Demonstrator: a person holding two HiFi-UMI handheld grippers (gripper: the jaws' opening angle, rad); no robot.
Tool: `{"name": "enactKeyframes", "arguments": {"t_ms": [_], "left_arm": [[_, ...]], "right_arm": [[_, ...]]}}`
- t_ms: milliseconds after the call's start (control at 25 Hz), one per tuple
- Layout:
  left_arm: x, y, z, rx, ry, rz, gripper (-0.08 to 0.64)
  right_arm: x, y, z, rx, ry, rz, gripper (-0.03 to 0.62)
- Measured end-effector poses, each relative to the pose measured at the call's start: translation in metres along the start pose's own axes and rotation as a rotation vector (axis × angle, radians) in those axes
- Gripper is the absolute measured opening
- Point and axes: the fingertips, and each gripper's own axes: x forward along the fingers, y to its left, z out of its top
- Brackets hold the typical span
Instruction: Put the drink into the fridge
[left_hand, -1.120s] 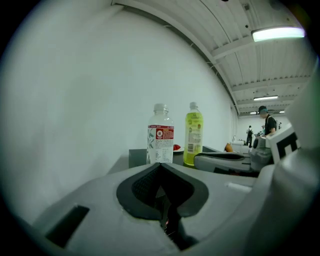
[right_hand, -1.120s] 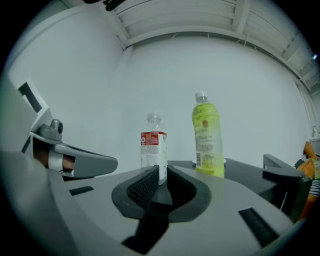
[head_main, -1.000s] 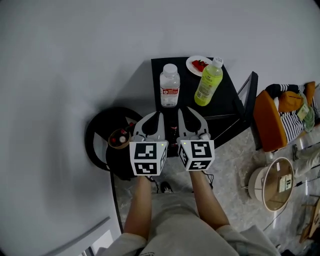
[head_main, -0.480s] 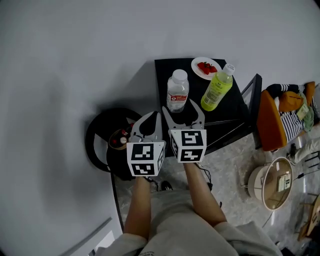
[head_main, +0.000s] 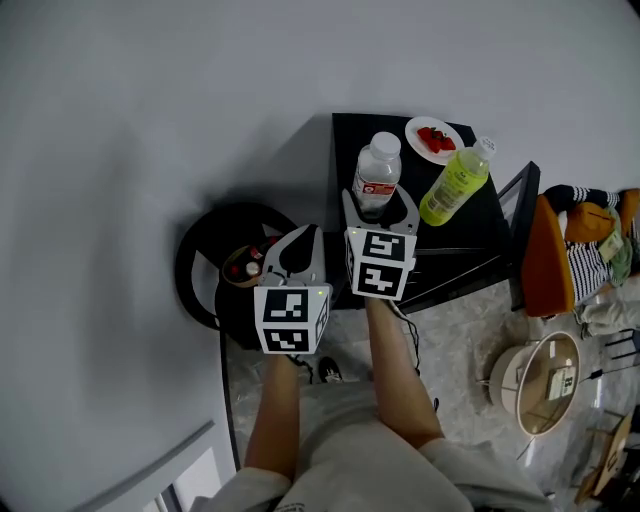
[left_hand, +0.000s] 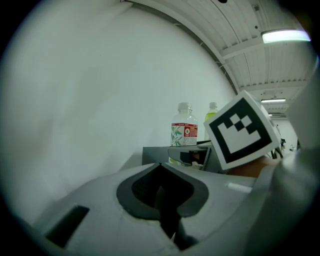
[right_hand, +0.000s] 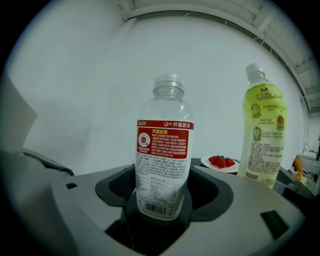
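Note:
A clear bottle with a red label (head_main: 378, 177) (right_hand: 164, 165) stands upright on the black table (head_main: 348, 145). A yellow-green drink bottle (head_main: 455, 185) (right_hand: 261, 135) stands to its right. My right gripper (head_main: 380, 206) (right_hand: 162, 202) is at the table's front edge, its jaws opening wide. The clear bottle's lower part stands between them, and the pads do not press on it. My left gripper (head_main: 303, 234) (left_hand: 160, 167) hangs shut and empty, left of the table. In the left gripper view the clear bottle (left_hand: 184, 131) shows behind the right gripper's marker cube (left_hand: 242, 132).
A white plate of strawberries (head_main: 435, 140) (right_hand: 221, 162) sits at the table's back. A black round stand (head_main: 205, 270) with a small bowl (head_main: 240, 270) is on the left. An orange seat with striped cloth (head_main: 565, 250) and a round white tub (head_main: 535, 375) are on the right. A white wall lies behind.
My right gripper has moved forward to the clear bottle and gone from shut to wide open around it. The left gripper has stayed where it was.

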Motion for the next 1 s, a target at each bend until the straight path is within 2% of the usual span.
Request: {"name": "enactKeyframes", "arguments": {"t_ms": [200, 400, 1000], "left_arm": [[-0.011, 0.006, -0.007, -0.021, 0.008, 0.049, 0.008], [-0.019, -0.005, -0.015, -0.042, 0.014, 0.089, 0.009], [-0.028, -0.1, -0.037, -0.072, 0.035, 0.206, 0.009]], "right_arm": [[-0.01, 0.002, -0.002, -0.017, -0.013, 0.04, 0.299], [-0.026, 0.002, -0.003, -0.042, -0.033, 0.102, 0.299], [-0.082, -0.034, -0.02, -0.045, -0.077, 0.335, 0.299]]}}
